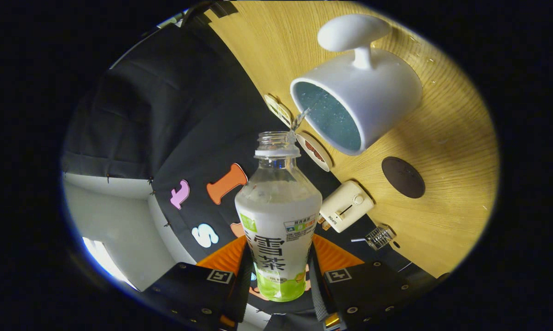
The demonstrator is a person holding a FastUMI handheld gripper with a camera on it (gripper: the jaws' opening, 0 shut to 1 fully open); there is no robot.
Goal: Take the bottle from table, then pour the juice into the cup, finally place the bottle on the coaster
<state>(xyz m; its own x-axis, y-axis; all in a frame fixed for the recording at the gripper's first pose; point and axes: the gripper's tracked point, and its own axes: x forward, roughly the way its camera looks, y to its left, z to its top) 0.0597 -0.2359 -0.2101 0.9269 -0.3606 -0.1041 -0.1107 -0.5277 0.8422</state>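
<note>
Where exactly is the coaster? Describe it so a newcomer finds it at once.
Start at the wooden table, where the white cup is taking liquid from the bottle clamped in the hand-held gripper. Beside the cup lies the coaster: a flat, dark brown disc, unlike the cream boxy device nearby.

A cream toaster (pixel 346 205) sits on the wooden table (pixel 446 138) — a small glass jar (pixel 379 237) just beside it.

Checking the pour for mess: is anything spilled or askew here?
Clear droplets dot the table beyond the cup, so some liquid looks spilled. The gripper clamps the tilted bottle, whose thin stream lands in the cup.
</note>
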